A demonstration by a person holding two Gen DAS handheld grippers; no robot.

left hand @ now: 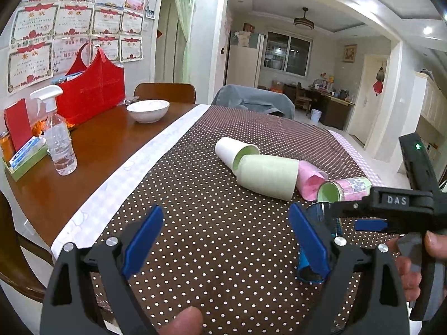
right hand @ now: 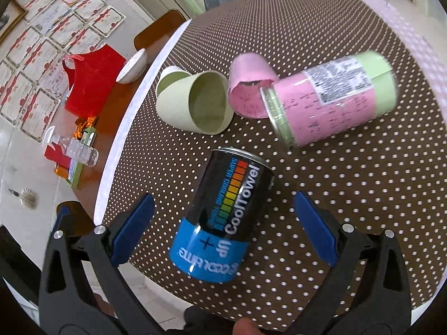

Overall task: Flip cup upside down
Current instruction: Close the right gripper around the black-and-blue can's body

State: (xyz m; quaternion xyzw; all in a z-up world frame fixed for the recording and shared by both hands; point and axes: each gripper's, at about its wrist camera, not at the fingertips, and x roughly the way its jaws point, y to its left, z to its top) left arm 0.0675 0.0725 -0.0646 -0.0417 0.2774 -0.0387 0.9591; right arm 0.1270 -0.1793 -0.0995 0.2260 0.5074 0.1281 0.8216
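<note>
A black and blue "CoolTowel" cup lies on its side on the dotted cloth, between the open blue pads of my right gripper, which do not touch it. Beyond it lie a pink and green labelled cup, a pink cup and two nested pale green cups. In the left wrist view my left gripper is open and empty over bare cloth; the blue cup sits just past its right finger, under the right gripper. The green cups lie ahead.
A brown dotted cloth covers the right part of a wooden table. On the bare wood stand a white bowl, a spray bottle, a red bag and a small box. Chairs stand at the far edge.
</note>
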